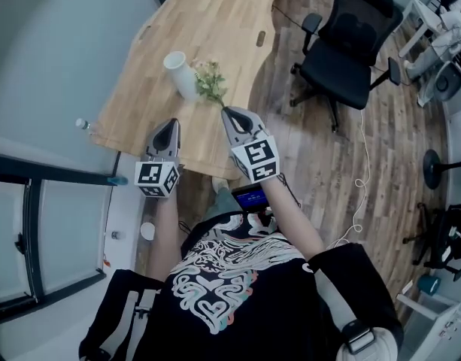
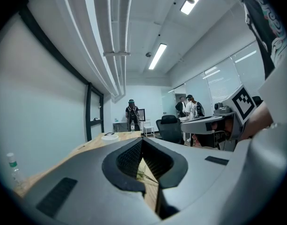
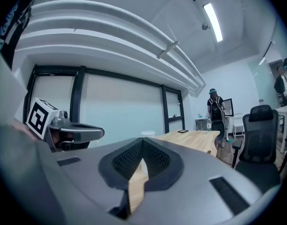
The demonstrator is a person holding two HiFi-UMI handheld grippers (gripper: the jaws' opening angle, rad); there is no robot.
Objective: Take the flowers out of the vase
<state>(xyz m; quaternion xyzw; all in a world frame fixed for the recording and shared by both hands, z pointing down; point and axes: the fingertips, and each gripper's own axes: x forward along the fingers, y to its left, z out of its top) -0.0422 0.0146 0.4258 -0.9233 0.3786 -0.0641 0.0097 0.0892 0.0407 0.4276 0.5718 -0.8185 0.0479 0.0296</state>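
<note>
White ceramic vase (image 1: 179, 72) is standing upright on the pale wooden table (image 1: 192, 21), near the table's right-hand edge and towards its near end. The flowers (image 1: 210, 81) are lying outside the vase, just beside its lower body on the side facing the table edge, with the stems pointing towards the near end; whether they are touching the vase cannot be told. The right gripper (image 1: 225, 111) is hovering just short of the stem ends with its jaws pressed together on nothing. The left gripper (image 1: 173, 122) is hovering beside it over the near end of the table, jaws likewise pressed together and gripping nothing. A clear bottle (image 1: 85, 125) is standing at the table's left near corner, against the glass wall (image 1: 50, 66) running along that side. To the right, bare plank floor (image 1: 313, 164) is separating the table edge from a black office chair (image 1: 350, 43), and a white cable (image 1: 359, 194) is trailing across those planks.
</note>
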